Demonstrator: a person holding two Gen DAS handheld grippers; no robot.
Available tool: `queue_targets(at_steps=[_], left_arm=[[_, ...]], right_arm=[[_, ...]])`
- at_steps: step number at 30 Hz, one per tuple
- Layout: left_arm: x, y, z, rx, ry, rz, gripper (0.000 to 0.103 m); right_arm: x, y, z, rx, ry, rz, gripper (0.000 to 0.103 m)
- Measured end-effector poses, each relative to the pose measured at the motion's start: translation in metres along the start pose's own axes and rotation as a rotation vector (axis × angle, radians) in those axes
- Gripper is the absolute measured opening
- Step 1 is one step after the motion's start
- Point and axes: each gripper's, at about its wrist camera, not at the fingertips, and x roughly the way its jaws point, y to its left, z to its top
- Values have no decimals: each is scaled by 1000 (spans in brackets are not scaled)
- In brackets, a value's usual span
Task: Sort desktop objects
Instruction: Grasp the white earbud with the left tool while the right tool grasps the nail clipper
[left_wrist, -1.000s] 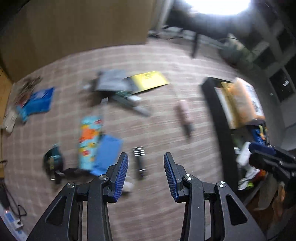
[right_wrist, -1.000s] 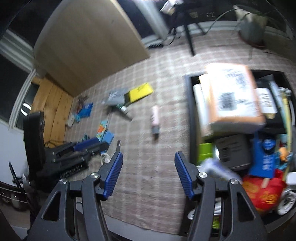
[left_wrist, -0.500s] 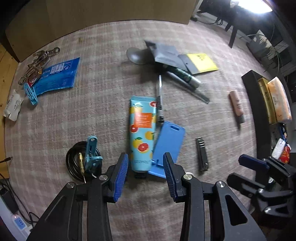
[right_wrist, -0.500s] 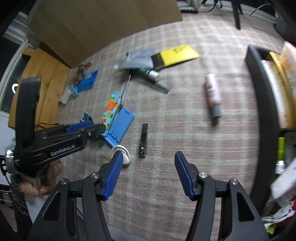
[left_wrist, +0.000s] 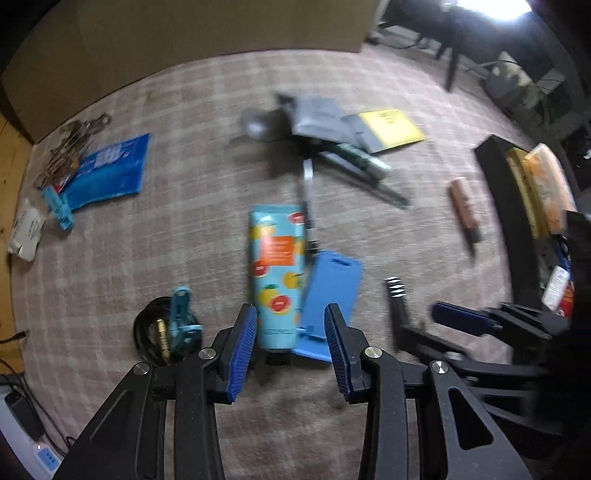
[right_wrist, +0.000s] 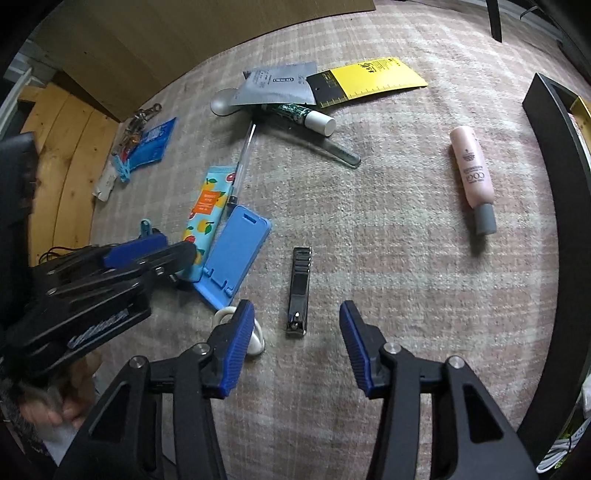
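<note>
both grippers, left (left_wrist: 290, 345) and right (right_wrist: 297, 345), spread empty (black bin (right_wrist: 554, 155) holds boxes)

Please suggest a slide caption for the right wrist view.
Open right claw poised over a nail clipper on the checked cloth, beside a blue phone stand.

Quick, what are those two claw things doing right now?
Left gripper: open, holding nothing.
Right gripper: open, empty, over the nail clipper.
</note>
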Motion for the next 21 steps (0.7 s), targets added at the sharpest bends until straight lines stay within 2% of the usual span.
queue_targets(at_steps=[6, 11, 16, 21], left_arm=[[-3, -16, -7, 47, 15, -53, 34], [6, -9, -22, 29, 49, -100, 34], [13, -6, -34, 8, 67, -139, 34], [20, -18, -41, 9, 65, -132, 32]], right_arm=[[8, 2, 0, -27, 5, -42, 39], [8, 5, -2, -104, -6, -102, 24], [5, -4, -3, -63, -5, -68, 24], [6, 5, -5, -168, -3, -129, 20]])
